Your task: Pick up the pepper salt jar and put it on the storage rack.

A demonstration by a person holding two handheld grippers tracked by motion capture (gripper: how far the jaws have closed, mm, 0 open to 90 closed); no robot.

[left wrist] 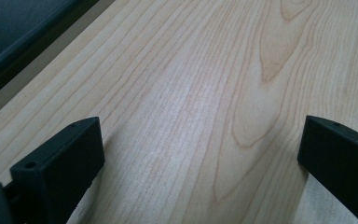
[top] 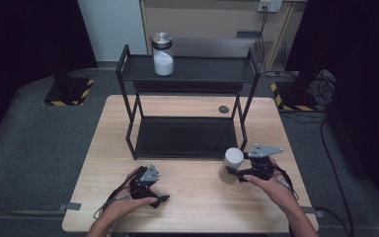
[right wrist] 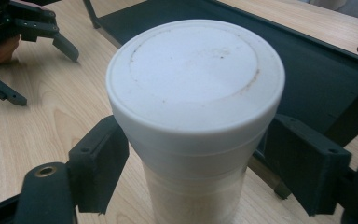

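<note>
Two claws: right claw (right wrist: 193, 172) grips unlabelled white-lidded jar (right wrist: 196, 93); left claw (left wrist: 200, 158) gapes wide.

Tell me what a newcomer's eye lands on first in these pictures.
First, the white-lidded jar standing on the wooden table, between the jaws of the right tool near the table's right front. Then the black two-tier rack behind it, with a metal-capped glass jar of white powder on its top shelf.

I see a light wooden surface (top: 187, 197) carrying a black two-tier shelf rack (top: 187, 133) and a white-lidded jar (top: 233, 165) standing upright just before it.
</note>
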